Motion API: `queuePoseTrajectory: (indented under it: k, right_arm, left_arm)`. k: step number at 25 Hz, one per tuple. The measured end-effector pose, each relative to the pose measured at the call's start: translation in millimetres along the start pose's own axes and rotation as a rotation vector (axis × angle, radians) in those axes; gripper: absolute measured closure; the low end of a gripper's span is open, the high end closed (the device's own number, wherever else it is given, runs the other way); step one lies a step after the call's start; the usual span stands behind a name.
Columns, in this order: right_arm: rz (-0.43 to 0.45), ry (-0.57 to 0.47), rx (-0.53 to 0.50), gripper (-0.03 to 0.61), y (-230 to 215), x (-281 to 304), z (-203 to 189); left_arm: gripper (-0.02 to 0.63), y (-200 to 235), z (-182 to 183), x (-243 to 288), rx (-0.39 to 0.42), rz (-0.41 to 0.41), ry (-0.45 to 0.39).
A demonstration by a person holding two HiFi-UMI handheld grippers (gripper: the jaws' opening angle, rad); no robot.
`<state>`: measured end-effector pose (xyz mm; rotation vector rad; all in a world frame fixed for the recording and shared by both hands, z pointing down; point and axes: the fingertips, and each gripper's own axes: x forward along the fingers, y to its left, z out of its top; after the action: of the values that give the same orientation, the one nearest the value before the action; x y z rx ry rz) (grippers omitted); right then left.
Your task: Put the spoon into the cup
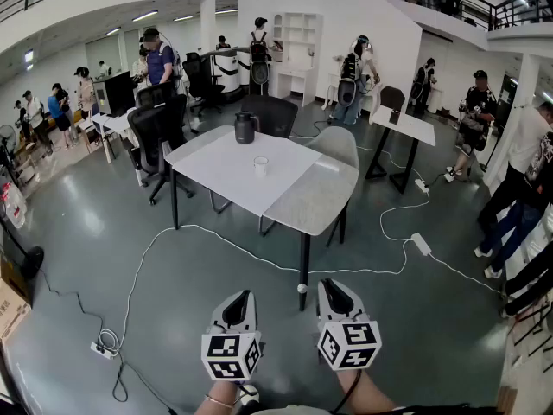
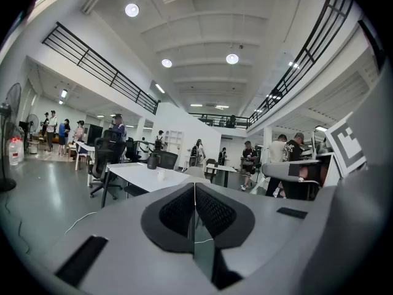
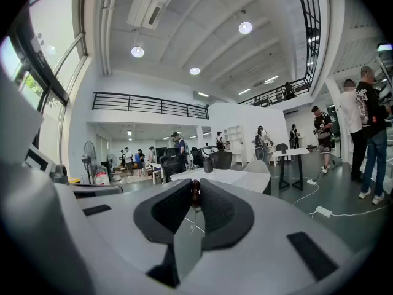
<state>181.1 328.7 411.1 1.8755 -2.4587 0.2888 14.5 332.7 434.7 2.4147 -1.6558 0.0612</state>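
A small white cup (image 1: 261,165) stands in the middle of a white table (image 1: 294,199) some way ahead of me; in the left gripper view the cup (image 2: 161,174) is tiny and far off. My left gripper (image 1: 241,298) hangs low over the grey floor, jaws shut with nothing between them (image 2: 194,186). Beside it, my right gripper (image 1: 330,287) is shut too. At its jaw tips a small dark brown piece, apparently the spoon (image 3: 194,192), is pinched. The rest of the spoon is hidden. Both grippers are well short of the table.
A dark jug (image 1: 245,128) stands at the table's far corner. Black office chairs (image 1: 160,132) flank the table. A white cable (image 1: 259,258) and a power strip (image 1: 422,244) lie on the floor between me and the table. Several people stand around the hall.
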Motion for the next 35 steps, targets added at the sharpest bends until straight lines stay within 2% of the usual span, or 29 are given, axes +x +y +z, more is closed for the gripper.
queuePoseTrajectory:
  k: [6,10,22,35]
  right_arm:
    - [-0.005,0.0,0.003,0.514,4.9,14.0,-1.0]
    - [0.0,0.008,0.072,0.514,9.2,27.1,-5.1]
    - [-0.04,0.024,0.064,0.514,43.7,71.4,-3.3]
    - [-0.103,0.043,0.12,0.514,24.9,112.0,-15.4]
  left_arm:
    - [0.591,15.8,-3.6,11.6,-0.001,0.009,0.029]
    - [0.591,28.7,-0.7,17.3,-0.006,0.006,0.024]
    - [0.591,92.3,21.0,34.4,-0.007,-0.023,0.004]
    - [0.591,120.3,17.7,76.1,-0.006,-0.045,0.013]
